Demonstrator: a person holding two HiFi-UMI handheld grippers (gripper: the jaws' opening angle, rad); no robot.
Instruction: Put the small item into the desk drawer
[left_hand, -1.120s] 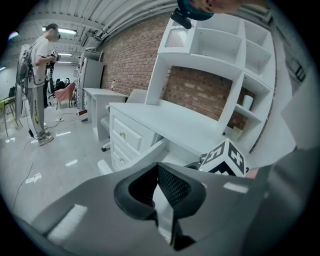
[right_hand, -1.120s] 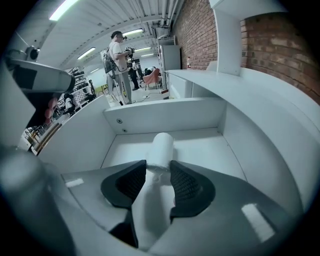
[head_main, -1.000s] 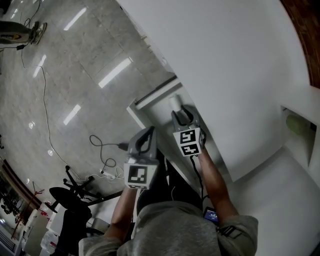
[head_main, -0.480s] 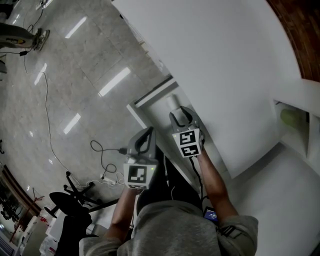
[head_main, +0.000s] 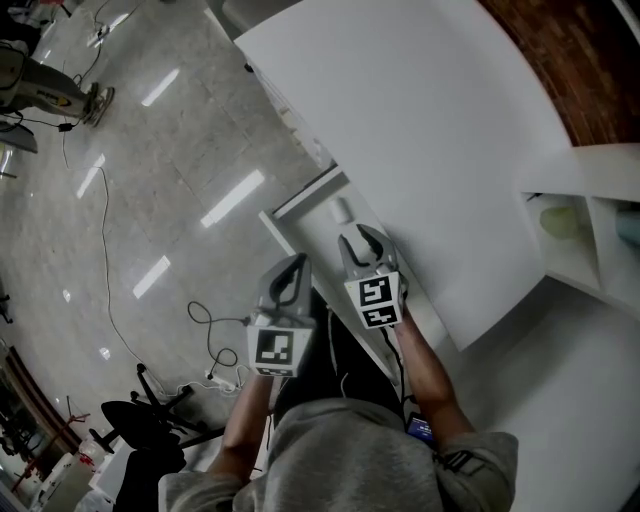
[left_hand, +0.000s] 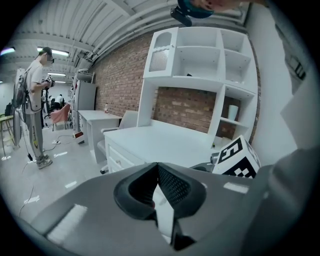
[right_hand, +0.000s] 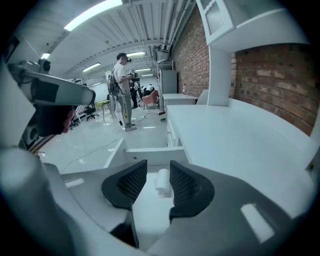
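Observation:
A small white cylinder lies on its side on the floor of the open desk drawer, under the edge of the white desk. My right gripper hovers just behind it with its jaws apart and closing. In the right gripper view the cylinder shows between the pads of the right gripper, near the right one, but neither pad presses on it. My left gripper hangs to the left, outside the drawer. In its own view the left gripper has its pads together and holds nothing.
The drawer's front wall stands just beyond the cylinder. A white hutch with a pale green object sits at the right. Cables and a chair base lie on the floor. A person stands far off.
My right gripper has drawn back slightly from the white cylinder, which stays in the drawer. The left gripper has hardly moved. The head view has shifted.

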